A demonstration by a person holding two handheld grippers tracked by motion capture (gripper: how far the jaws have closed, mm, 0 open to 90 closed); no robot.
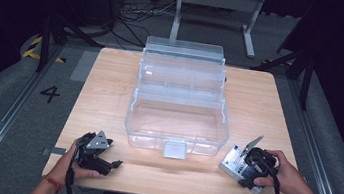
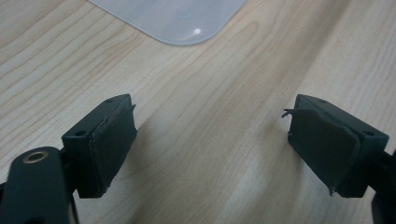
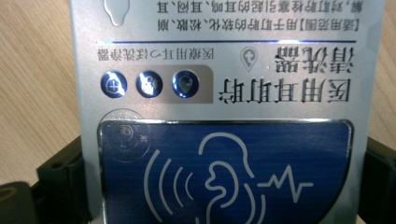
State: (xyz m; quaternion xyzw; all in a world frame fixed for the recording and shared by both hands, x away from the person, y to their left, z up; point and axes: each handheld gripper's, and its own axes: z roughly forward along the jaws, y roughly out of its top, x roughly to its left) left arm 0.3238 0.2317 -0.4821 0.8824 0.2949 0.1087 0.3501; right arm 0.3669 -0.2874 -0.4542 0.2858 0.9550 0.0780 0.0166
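Right hand-held gripper (image 3: pixel 224 186) clamps silver-blue box (image 3: pixel 224 116), print legible close-up; left (image 2: pixel 210 144) released.

Black left gripper (image 1: pixel 113 162) with grey three-cornered plate, black right gripper (image 1: pixel 238 162), black cables trailing, worn black jaw pads (image 2: pixel 109 149), red band on left wrist

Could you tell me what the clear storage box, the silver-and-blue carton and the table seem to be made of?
The clear tiered storage box looks like glossy transparent plastic: the table grain shows through its walls. The silver-and-blue printed carton between the right claw's jaws seems to be coated cardboard with a metallic sheen that catches glints. The pale table appears to be wood or a wood-grain laminate, matte, with visible grain lines.
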